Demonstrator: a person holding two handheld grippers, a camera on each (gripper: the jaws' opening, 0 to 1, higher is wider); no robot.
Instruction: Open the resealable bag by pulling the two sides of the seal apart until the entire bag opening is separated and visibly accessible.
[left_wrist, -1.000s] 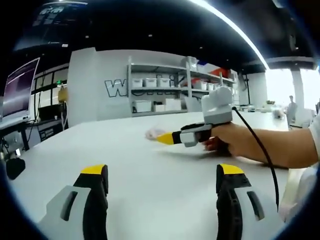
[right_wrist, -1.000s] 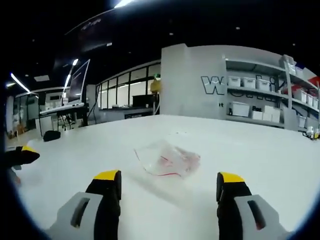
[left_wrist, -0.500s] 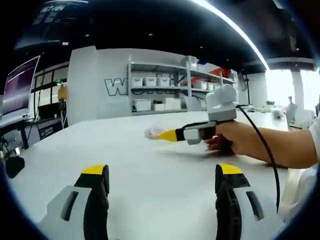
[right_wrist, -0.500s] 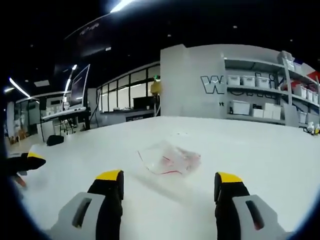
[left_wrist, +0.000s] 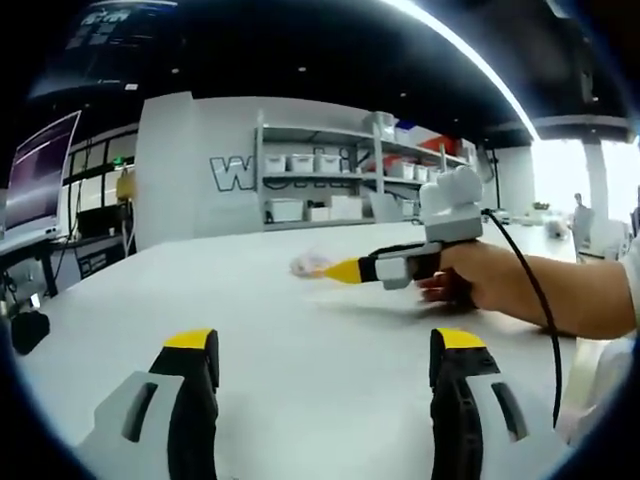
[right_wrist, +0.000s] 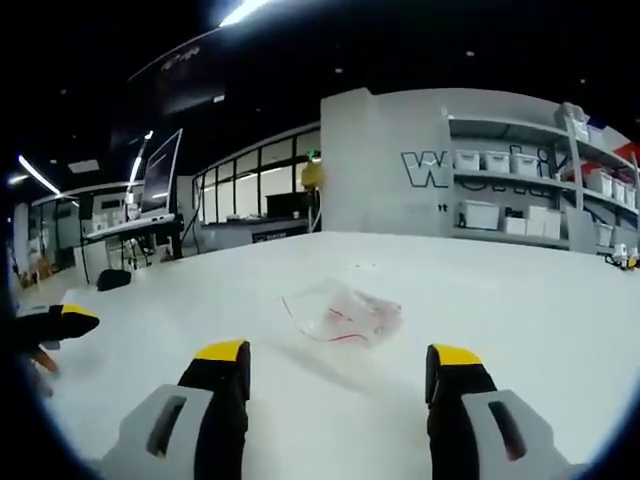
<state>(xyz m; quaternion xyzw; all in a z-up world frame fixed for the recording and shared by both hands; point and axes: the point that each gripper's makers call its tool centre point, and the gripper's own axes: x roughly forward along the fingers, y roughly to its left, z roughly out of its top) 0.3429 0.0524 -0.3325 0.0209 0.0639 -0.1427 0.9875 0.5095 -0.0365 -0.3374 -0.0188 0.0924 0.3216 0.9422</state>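
While bag (right_wrist: 342, 312) lies flat on white table (right_wrist: 520, 330), mid-surface, well in from edges, nothing touches it; seal looks unopened, task judged not started. Right gripper (right_wrist: 335, 385) aimed straight at bag, jaws wide, empty, bag ahead between them, likely lining up first pinch. Left gripper (left_wrist: 322, 375) off to side near table edge, jaws wide, empty, probably waiting.

Right gripper view: clear plastic, red markings, crumpled shape. Left gripper view: bag small pale blur beyond right gripper's yellow tip, plus hand (left_wrist: 478, 283) holding it, cable (left_wrist: 530, 300).
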